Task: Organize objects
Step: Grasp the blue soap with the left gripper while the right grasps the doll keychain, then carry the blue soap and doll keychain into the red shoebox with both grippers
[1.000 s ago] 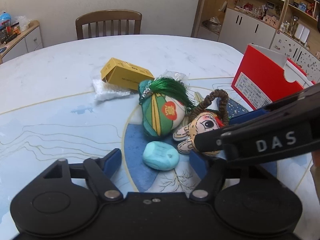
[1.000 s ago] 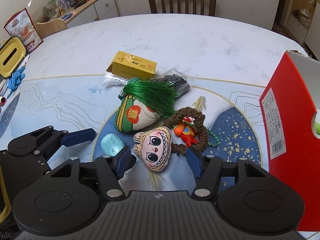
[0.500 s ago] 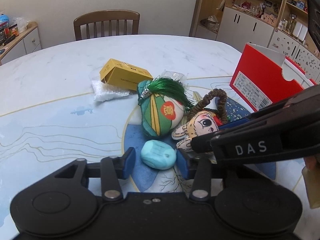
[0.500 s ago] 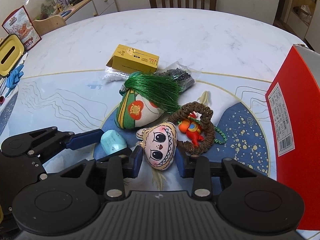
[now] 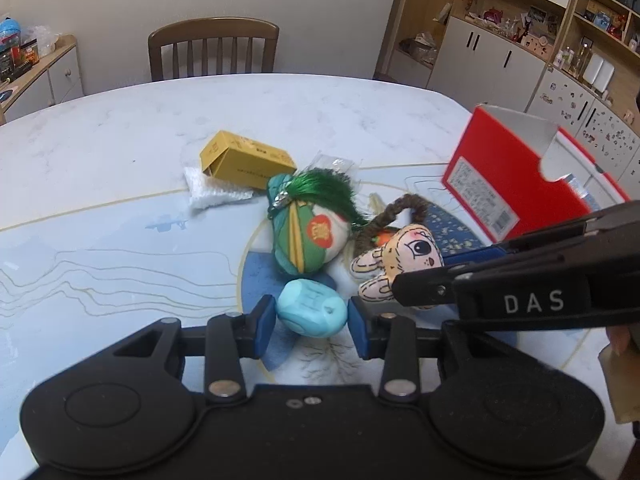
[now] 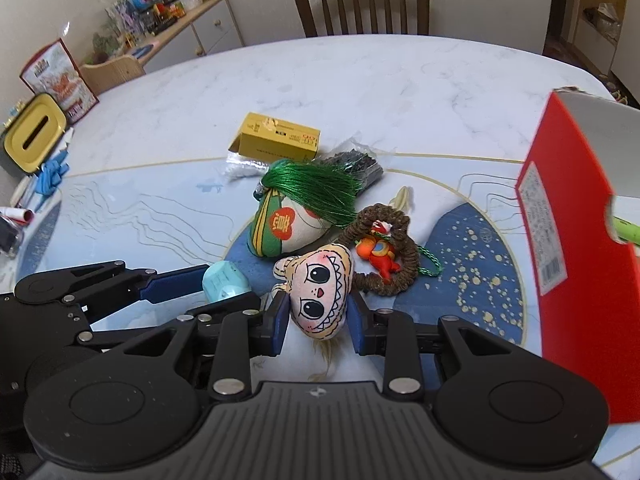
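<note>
Sitting between left gripper (image 5: 312,316) fingers, turquoise case (image 5: 311,313)

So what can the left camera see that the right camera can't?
Only the left wrist view shows the cupboards and shelves and the "DAS" lettering on the right gripper.

Only the right wrist view shows the yellow tin, the blue gloves and the orange toy in full.

Both show the blue soap in the left gripper, the cartoon-face plush, green tassel pouch, yellow box, red box and chair.
</note>
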